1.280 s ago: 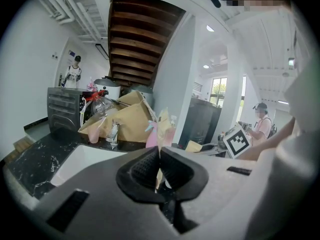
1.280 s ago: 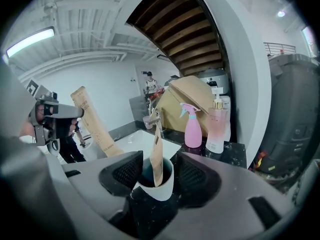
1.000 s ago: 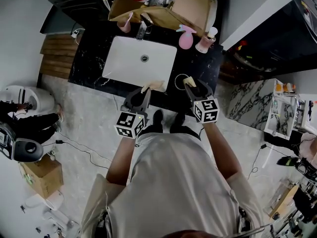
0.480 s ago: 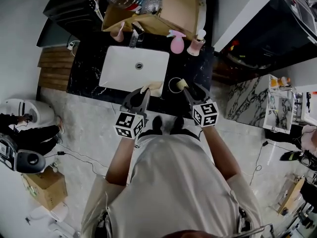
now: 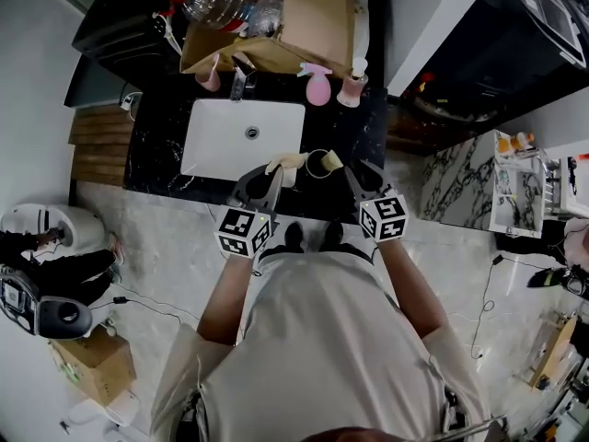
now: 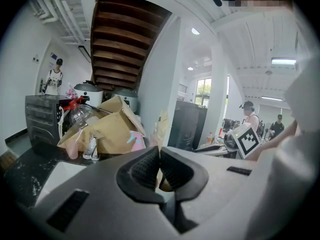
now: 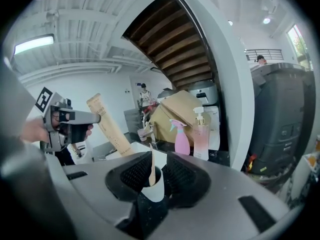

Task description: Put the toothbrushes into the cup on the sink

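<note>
The left gripper (image 5: pixel 273 171) is clamped tight on a long beige toothbrush pack (image 5: pixel 287 162), which juts out over the near right corner of the sink (image 5: pixel 221 136). In the left gripper view the jaws (image 6: pixel 160 156) meet, with the pack (image 6: pixel 161 126) standing up thin between them. In the right gripper view the same pack (image 7: pixel 108 126) slants up and to the left from that gripper. The right gripper (image 5: pixel 346 167) has just been closing its jaws, and they now press on a white cup (image 5: pixel 321 163), just right of the sink's near right corner and beside the pack's tip. In its own view the pads (image 7: pixel 135 174) sit against both sides of the cup (image 7: pixel 152 191), and a thin wooden handle (image 7: pixel 151 168) stands upright in it. Behind the sink's far right corner stand a pink spray bottle (image 5: pixel 317 87) and a pump bottle (image 5: pixel 352 87), close together on the black counter (image 5: pixel 156 127). The tap (image 5: pixel 241 76) rises at the sink's far edge, and a cardboard box (image 5: pixel 313 17) lies behind it.
</note>
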Demonstrator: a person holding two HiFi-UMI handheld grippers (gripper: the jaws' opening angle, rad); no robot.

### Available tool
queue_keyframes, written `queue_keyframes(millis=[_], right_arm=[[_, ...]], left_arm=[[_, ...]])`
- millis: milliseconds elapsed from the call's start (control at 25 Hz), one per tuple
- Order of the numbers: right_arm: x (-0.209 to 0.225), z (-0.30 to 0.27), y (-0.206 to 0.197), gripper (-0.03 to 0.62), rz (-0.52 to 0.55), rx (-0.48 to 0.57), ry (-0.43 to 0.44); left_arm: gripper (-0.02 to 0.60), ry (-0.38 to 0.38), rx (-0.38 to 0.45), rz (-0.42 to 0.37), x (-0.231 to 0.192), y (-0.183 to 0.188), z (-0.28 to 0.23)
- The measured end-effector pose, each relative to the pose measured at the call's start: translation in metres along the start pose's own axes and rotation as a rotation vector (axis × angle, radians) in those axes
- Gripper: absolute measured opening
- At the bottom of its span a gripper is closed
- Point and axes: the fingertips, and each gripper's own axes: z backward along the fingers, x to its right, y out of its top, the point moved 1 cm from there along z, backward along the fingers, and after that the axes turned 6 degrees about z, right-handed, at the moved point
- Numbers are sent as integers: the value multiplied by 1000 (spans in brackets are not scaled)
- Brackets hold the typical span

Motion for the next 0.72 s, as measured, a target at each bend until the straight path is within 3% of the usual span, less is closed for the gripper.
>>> queue_keyframes(millis=[720], right_arm=[[19, 32, 14, 84, -27, 25, -85]], left_arm=[[9, -66, -94, -13, 7, -29, -50]])
